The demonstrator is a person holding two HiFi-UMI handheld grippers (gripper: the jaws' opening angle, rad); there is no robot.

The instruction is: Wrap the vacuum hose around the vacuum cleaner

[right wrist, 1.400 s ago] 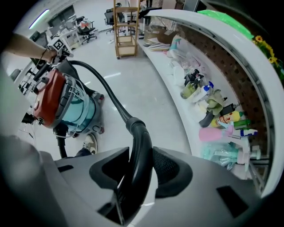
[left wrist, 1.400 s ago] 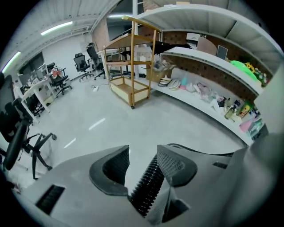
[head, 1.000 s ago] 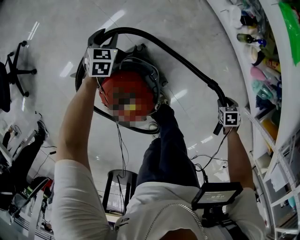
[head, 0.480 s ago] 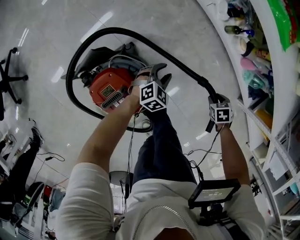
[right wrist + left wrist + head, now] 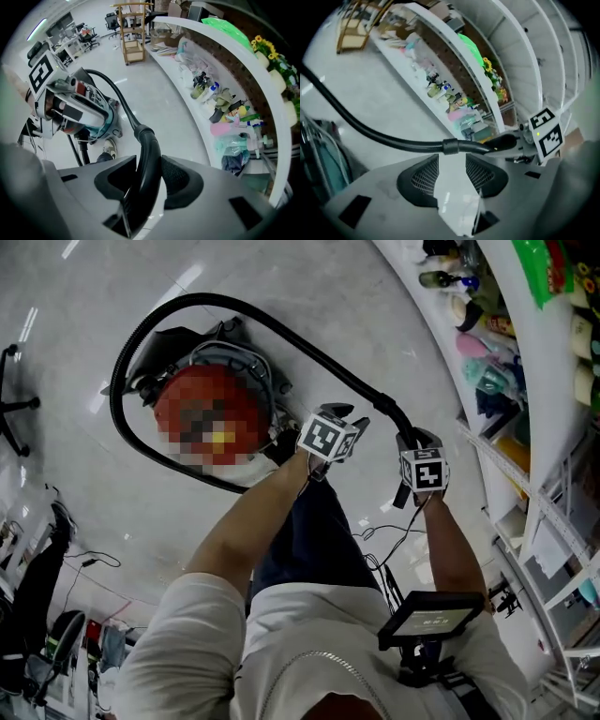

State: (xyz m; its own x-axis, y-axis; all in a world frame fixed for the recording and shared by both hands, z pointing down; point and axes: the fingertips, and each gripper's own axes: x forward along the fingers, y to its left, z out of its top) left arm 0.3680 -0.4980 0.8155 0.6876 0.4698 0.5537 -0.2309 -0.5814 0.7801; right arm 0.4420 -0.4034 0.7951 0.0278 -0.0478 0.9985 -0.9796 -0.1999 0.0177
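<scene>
Right gripper view: the right gripper point(image 5: 148, 165) clamps the stiff end of the vacuum hose point(image 5: 140, 133), lifting slack for winding. The left gripper point(image 5: 452, 161), jaws apart and empty, hangs just short of that hose. Beyond, it loops partway round the vacuum cleaner point(image 5: 192, 395), out on the floor point(image 5: 328, 296), clear of its shelf-side edge.

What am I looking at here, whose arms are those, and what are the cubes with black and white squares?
A person stands over a floor, holding a two-jaw hand tool, a gripper, in each hand. The patterned cubes are part of those tools. One picture comes from a camera on the person's head, looking down. The other two come from cameras riding on the tools. On the floor sits a red vacuum, with its black hose curving round it. The jaws of the right gripper are closed on the hose's stiff end. The jaws of the left gripper are open and empty, close to the hose.
</scene>
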